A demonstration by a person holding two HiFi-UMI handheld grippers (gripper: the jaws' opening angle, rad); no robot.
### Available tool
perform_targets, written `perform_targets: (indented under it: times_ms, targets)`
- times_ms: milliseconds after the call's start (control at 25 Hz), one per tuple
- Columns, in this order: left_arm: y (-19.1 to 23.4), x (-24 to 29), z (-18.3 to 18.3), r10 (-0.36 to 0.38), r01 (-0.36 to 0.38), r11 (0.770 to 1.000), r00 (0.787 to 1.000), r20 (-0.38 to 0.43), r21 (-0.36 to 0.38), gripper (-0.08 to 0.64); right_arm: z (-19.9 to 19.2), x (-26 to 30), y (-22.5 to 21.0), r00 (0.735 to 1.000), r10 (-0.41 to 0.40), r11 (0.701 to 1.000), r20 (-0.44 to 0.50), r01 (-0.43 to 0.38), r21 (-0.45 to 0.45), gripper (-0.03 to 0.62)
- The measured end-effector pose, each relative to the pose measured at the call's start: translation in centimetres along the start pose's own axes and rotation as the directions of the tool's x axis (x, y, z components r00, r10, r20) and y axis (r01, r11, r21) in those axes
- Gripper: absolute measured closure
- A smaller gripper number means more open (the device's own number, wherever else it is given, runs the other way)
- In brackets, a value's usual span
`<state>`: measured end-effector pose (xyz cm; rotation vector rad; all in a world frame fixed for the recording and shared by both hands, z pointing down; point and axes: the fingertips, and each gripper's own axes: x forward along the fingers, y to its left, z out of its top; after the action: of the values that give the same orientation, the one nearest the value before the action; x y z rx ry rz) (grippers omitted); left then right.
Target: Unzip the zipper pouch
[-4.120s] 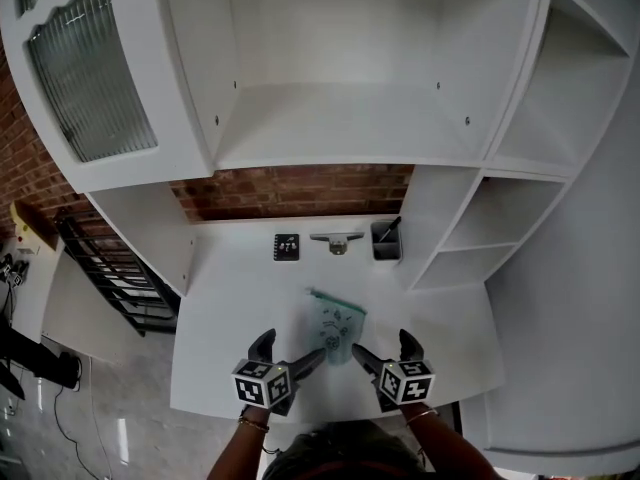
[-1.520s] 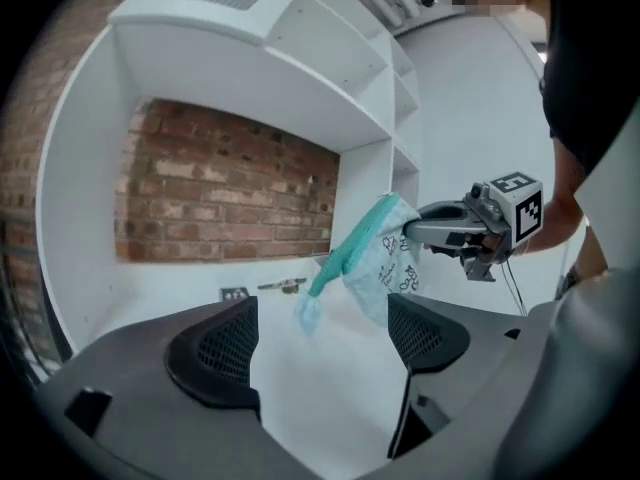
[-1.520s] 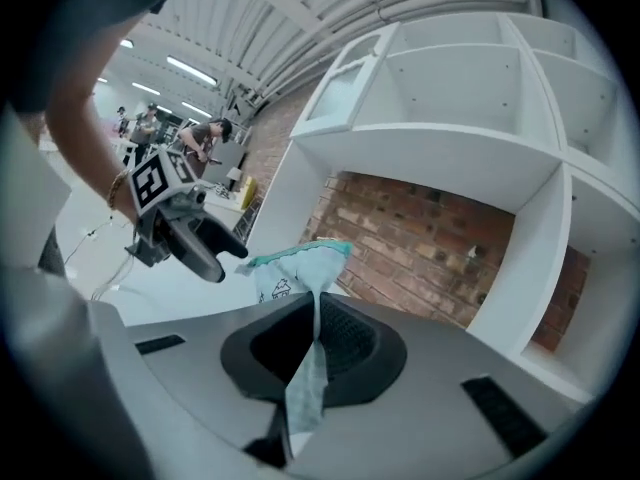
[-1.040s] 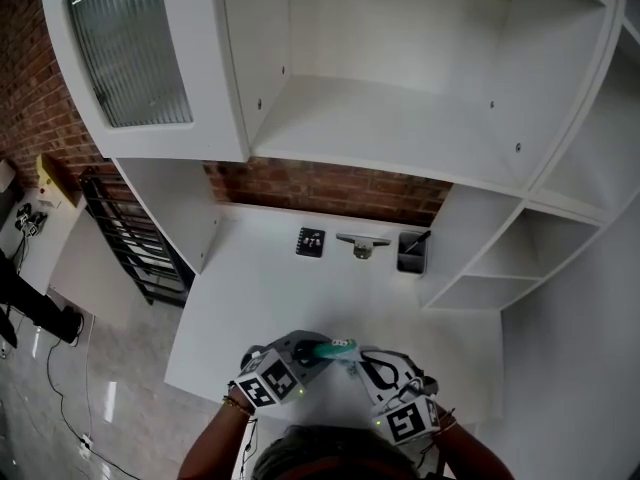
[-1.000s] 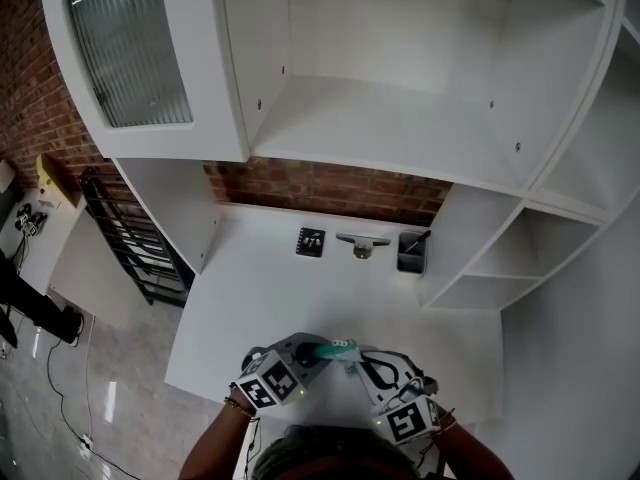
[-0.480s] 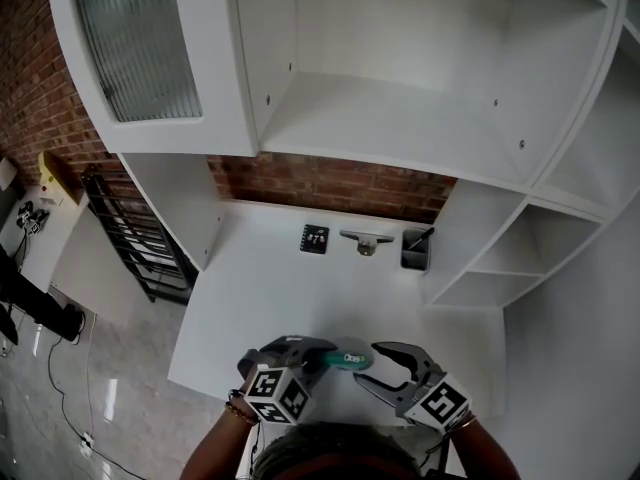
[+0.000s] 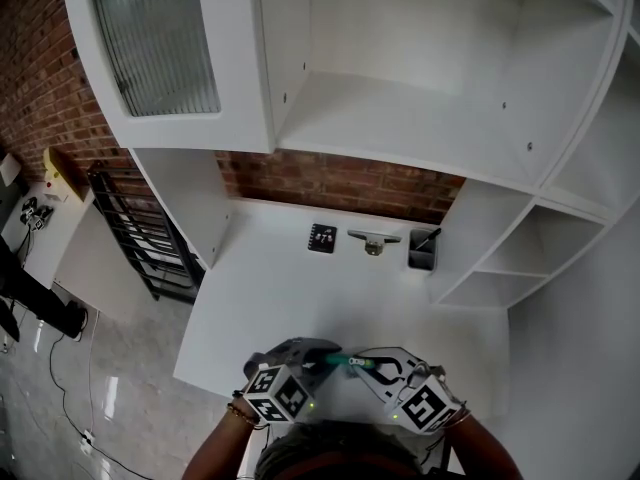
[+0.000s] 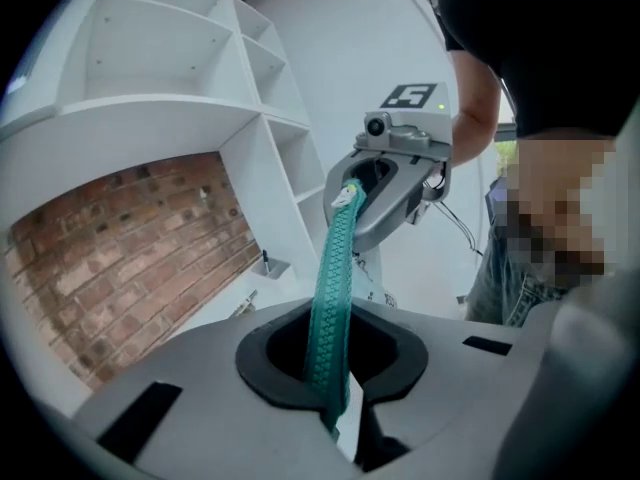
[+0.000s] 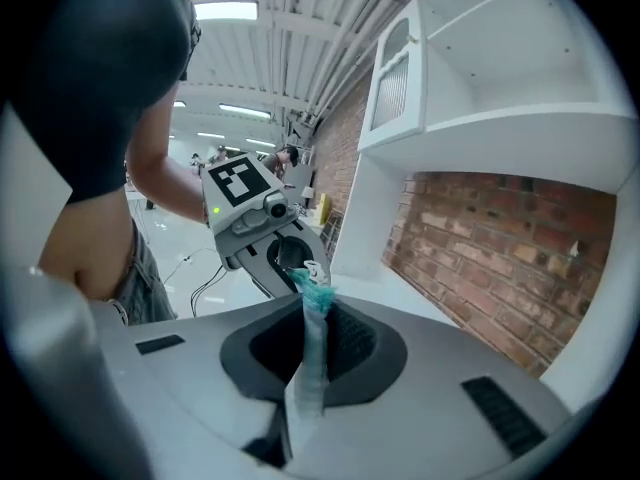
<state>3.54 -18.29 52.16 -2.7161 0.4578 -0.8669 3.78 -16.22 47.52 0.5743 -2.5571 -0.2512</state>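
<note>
The zipper pouch (image 7: 352, 362), pale with a teal zipper, hangs stretched between my two grippers above the front edge of the white desk (image 7: 270, 288). My left gripper (image 7: 328, 359) is shut on one end of it. In the left gripper view the teal zipper band (image 8: 335, 288) runs from my left gripper (image 8: 340, 423) up to the right gripper (image 8: 395, 183). My right gripper (image 7: 368, 365) is shut on the other end. In the right gripper view the pouch (image 9: 312, 338) rises from the closed jaws of the right gripper (image 9: 300, 408) toward the left gripper (image 9: 255, 228). The slider is not visible.
At the desk's back, below the brick wall, stand a small black object (image 7: 323, 238), a metal piece (image 7: 374, 240) and a grey pen holder (image 7: 423, 251). White shelves rise above and at the right. A glass-panelled cabinet door (image 7: 160, 38) hangs at upper left.
Half a second ago the right gripper stood open, apart from the pouch's end; now it has closed on it. The left gripper has kept its hold and barely moved.
</note>
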Motion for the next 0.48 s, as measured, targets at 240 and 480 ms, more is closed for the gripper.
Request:
perform_targets:
  times_ms: [240,480]
  targets:
    - [3.0,-5.8,1.2,0.033,0.031,0.925,0.986,0.163,-0.378,0.371,-0.6,0.2,-0.7,0.99,-0.115,0.984,-0.079,0.102,-0.148,0.581]
    - [-0.7,-4.3,3.8,-0.095,0.216,0.765,0.97,0.225,-0.606,0.438,-1.4,1.3,0.1,0.959,-0.242,0.907,-0.147,0.17,-0.386,0.581]
